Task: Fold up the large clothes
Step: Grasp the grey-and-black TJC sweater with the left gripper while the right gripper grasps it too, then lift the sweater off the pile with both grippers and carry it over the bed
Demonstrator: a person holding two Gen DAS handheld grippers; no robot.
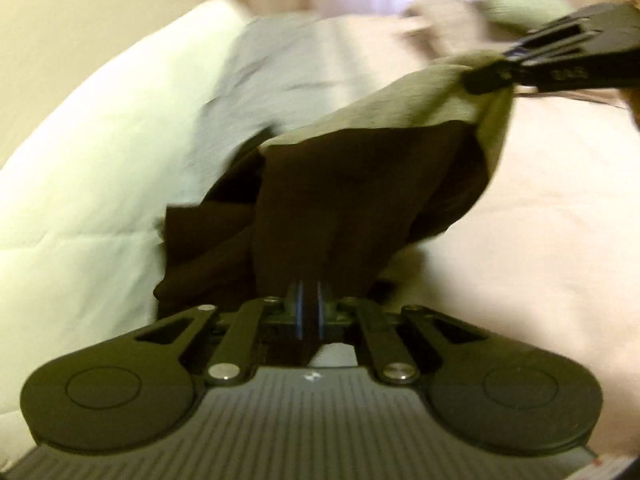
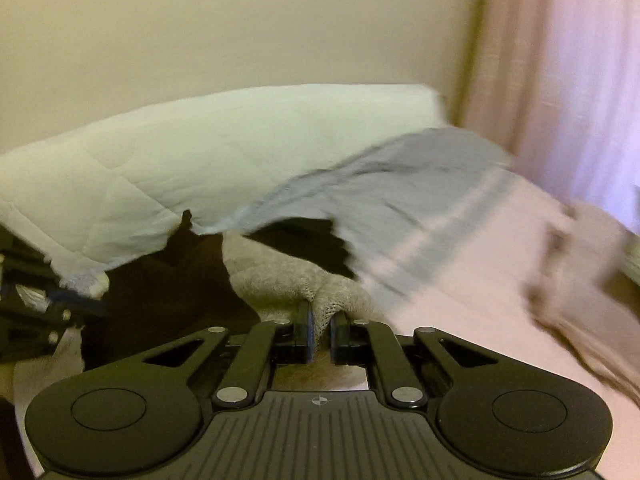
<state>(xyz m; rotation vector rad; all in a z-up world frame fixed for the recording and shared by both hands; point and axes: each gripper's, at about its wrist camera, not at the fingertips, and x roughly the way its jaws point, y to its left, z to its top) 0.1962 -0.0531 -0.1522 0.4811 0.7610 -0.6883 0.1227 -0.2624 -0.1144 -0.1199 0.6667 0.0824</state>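
My left gripper point(image 1: 309, 294) clamped the garment's point(image 1: 360, 184) dark edge; my right gripper point(image 2: 320, 320) pinched its beige end above the bed point(image 2: 460, 292).

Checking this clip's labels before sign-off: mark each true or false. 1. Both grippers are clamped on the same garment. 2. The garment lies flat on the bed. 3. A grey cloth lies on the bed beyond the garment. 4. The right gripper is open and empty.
1. True: the left gripper and the right gripper both pinch the dark, tan-edged garment.
2. False: it hangs lifted between the grippers.
3. True: the grey cloth lies on the bed.
4. False: it is shut on the tan edge.
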